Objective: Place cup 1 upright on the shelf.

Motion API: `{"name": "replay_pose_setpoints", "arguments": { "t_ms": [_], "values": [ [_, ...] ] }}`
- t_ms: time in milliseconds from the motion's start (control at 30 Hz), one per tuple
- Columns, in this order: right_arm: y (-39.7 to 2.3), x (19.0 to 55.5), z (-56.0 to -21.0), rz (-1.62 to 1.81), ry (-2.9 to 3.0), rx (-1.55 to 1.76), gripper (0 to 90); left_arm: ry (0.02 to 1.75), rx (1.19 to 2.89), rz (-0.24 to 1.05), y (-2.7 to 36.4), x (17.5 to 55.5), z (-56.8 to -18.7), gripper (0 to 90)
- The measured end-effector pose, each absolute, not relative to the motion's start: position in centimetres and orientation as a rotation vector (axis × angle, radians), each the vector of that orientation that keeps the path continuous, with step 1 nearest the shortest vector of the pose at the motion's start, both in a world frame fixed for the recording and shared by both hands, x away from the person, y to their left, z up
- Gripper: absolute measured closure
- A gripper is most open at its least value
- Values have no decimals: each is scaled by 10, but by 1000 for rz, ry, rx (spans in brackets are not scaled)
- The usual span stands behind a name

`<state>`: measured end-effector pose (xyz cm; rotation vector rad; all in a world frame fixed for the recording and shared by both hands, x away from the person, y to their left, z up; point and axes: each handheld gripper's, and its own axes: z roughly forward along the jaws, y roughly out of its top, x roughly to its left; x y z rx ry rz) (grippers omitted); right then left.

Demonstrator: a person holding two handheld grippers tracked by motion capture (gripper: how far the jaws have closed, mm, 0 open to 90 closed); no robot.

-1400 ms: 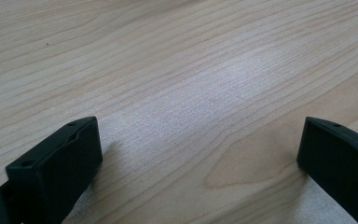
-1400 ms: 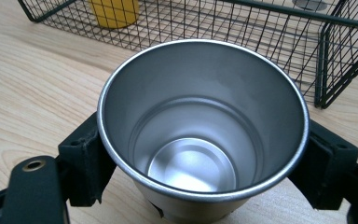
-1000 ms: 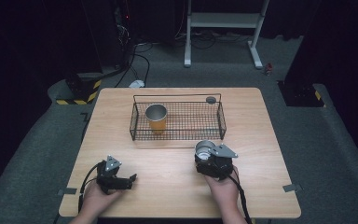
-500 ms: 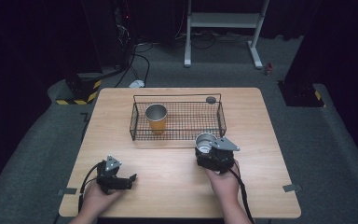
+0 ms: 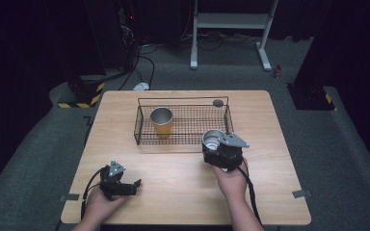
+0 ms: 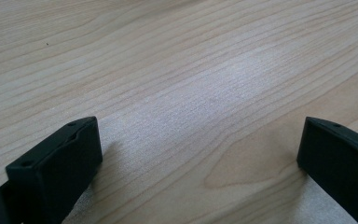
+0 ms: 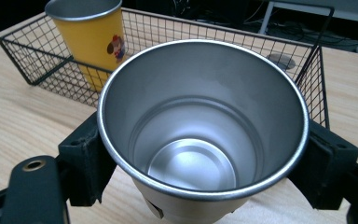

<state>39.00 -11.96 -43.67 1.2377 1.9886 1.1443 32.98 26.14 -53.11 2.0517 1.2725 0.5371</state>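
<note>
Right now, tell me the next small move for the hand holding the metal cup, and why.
Probably lift and carry it forward over the wire basket wall. The right gripper has its fingers clamped on the metal cup, upright and just short of the basket's near side, where the yellow cup already stands with room beside it.

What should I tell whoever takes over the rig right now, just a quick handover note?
Right gripper: shut on the steel cup, carried upright near the wire basket's front right corner.
Left gripper: open, holding nothing, low over the table at front left.
Done: the yellow cup stands in the basket's left end.
Left: probably set the steel cup in the basket and release.
</note>
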Motion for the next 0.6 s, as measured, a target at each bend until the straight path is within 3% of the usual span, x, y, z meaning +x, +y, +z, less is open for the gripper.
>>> {"name": "replay_pose_setpoints", "arguments": {
  "t_ms": [600],
  "values": [
    [-109,412,-418,1158,1958,1224,185,1273,2052,537,261,330,-531,2]
  ]
}}
